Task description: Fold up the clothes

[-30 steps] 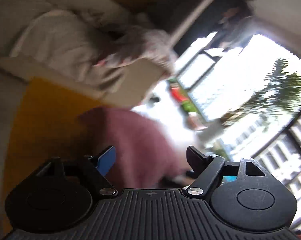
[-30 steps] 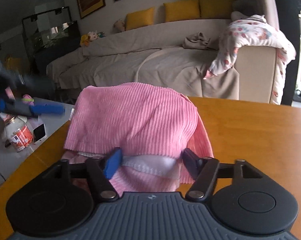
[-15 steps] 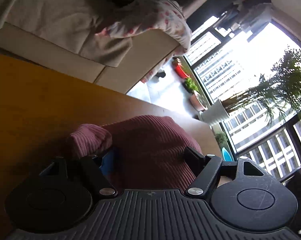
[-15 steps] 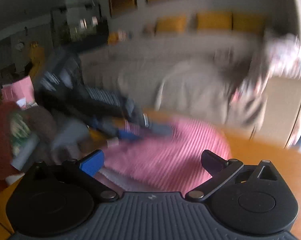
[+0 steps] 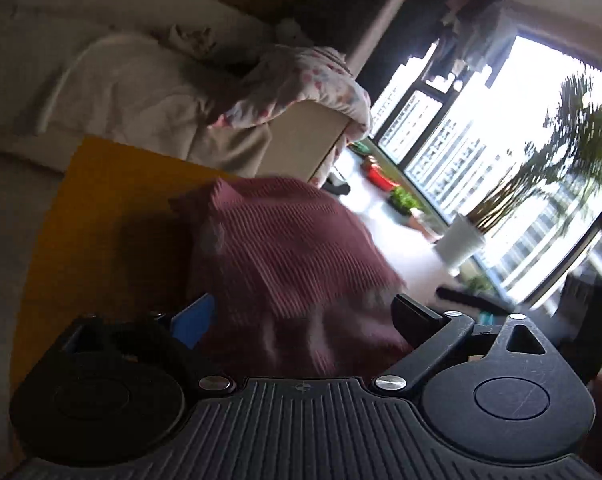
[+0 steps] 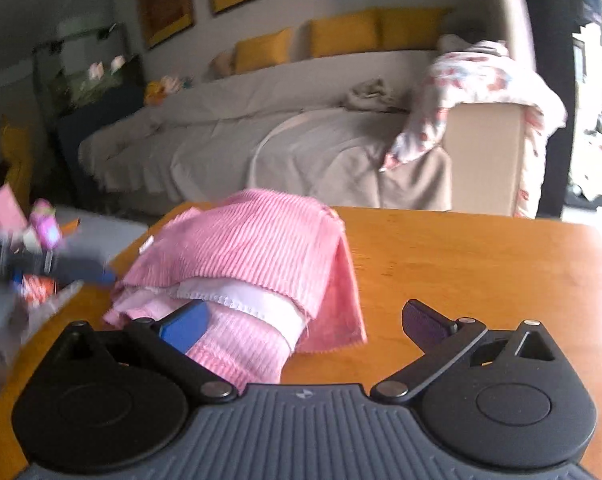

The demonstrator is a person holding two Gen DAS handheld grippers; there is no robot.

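The pink garment (image 6: 253, 264) lies bunched in layers on the near left of the wooden table (image 6: 481, 264) (white lining showing). The right gripper (image 6: 305, 320) is spread wide, holding nothing. The left gripper (image 5: 301, 312) is also spread, the cloth between its fingers. Judged: mid-fold or finished bundle; either fits.

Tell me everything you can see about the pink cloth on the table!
The pink cloth is a soft, ribbed fabric, folded over itself in layers, with a white stitched lining showing at the near edge. It lies in a rumpled heap on the orange wooden table, one flap hanging down on the right side. The right tool is open, its blue finger resting against the near layers. The left tool is open around the cloth too.
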